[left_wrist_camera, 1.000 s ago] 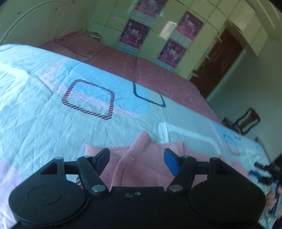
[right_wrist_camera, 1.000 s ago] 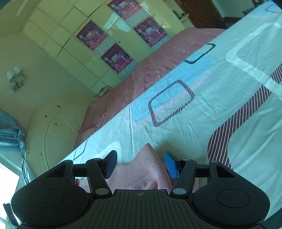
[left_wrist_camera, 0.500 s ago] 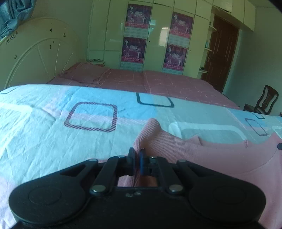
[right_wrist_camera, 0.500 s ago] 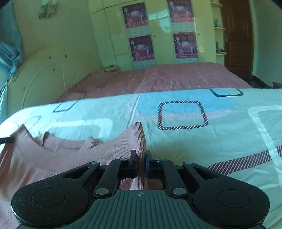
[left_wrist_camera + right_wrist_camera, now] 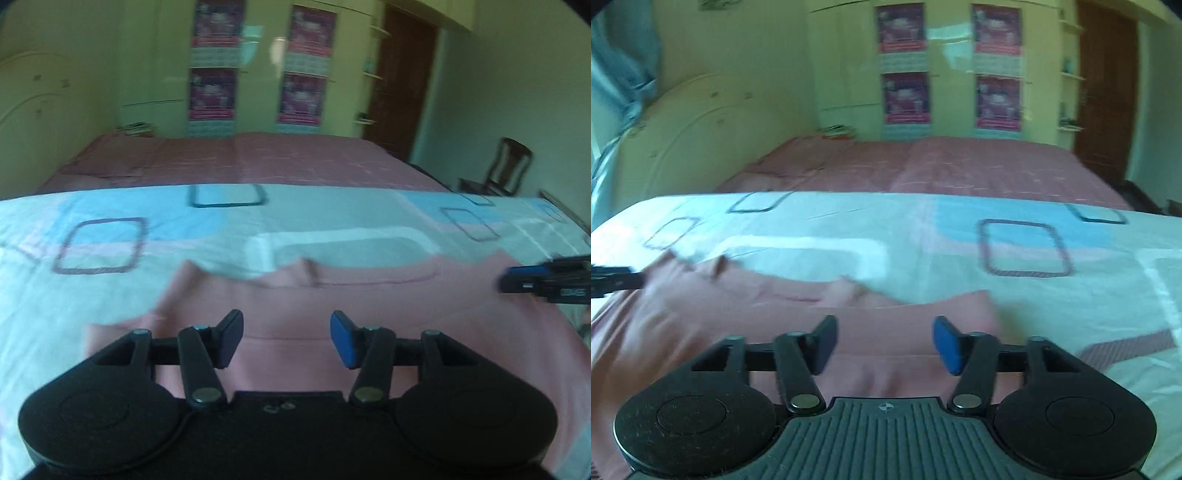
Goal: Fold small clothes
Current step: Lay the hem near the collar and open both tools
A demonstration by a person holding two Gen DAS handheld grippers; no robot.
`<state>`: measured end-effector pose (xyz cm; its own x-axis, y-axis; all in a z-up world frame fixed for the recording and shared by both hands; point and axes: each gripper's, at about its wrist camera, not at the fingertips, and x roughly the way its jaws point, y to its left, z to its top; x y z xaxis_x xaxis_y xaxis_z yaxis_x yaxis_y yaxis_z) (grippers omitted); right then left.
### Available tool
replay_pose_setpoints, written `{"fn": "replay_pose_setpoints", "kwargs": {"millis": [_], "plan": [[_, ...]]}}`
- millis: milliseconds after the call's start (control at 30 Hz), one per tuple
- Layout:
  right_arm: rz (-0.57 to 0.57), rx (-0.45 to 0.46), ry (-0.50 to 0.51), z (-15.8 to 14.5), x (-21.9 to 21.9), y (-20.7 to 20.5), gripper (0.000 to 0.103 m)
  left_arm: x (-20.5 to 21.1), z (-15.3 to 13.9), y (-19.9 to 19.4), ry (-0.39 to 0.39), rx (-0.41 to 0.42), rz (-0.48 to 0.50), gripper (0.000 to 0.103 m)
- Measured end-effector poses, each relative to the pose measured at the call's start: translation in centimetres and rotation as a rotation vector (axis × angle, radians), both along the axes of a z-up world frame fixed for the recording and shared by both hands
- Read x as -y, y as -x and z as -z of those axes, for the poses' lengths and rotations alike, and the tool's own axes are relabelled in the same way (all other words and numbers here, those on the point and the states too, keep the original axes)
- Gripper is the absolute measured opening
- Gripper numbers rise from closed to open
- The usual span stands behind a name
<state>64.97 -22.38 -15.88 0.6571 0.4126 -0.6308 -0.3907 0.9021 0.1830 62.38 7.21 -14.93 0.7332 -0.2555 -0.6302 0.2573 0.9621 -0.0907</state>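
Above the near part of a pink knitted garment (image 5: 369, 302), the left tool (image 5: 286, 338) is held released, its jaws set wide apart with nothing between them; the right tool (image 5: 884, 343) is likewise spread and empty over the same garment's other side (image 5: 775, 314). The garment is seen lying spread on a patterned bedsheet (image 5: 332, 221), its neckline (image 5: 314, 273) turned toward the far side of the bed, one corner (image 5: 975, 299) resting just beyond the right tool. In the left view, the tip of the right tool (image 5: 543, 280) is seen at the garment's far edge. The fabric is judged light, soft and limp, likely to sag and wrinkle when lifted, and not fragile. A hold is best taken at an edge or corner, where a single layer can be pinched, both sides being lifted evenly so the fold stays straight. Beyond the sheet, a pink bedspread (image 5: 942, 166) and cupboard doors with posters (image 5: 905, 62) are visible, blurred.
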Motion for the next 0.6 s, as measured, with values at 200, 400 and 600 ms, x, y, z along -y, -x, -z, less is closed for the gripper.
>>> {"fn": "replay_pose_setpoints", "kwargs": {"millis": [200,400,600], "plan": [[-0.152,-0.025,0.056,2.4,-6.4,-0.5,0.017,6.1,3.2,-0.7,-0.061,-0.088,0.134,0.060],[0.072,-0.031,0.088,3.9,0.4,-3.0,0.017,-0.8,3.8,-2.0,-0.021,-0.074,-0.011,0.069],[0.038,0.006,0.037,1.1,0.3,-0.1,0.019,-0.1,1.4,0.6,0.013,-0.017,-0.025,0.080]]}}
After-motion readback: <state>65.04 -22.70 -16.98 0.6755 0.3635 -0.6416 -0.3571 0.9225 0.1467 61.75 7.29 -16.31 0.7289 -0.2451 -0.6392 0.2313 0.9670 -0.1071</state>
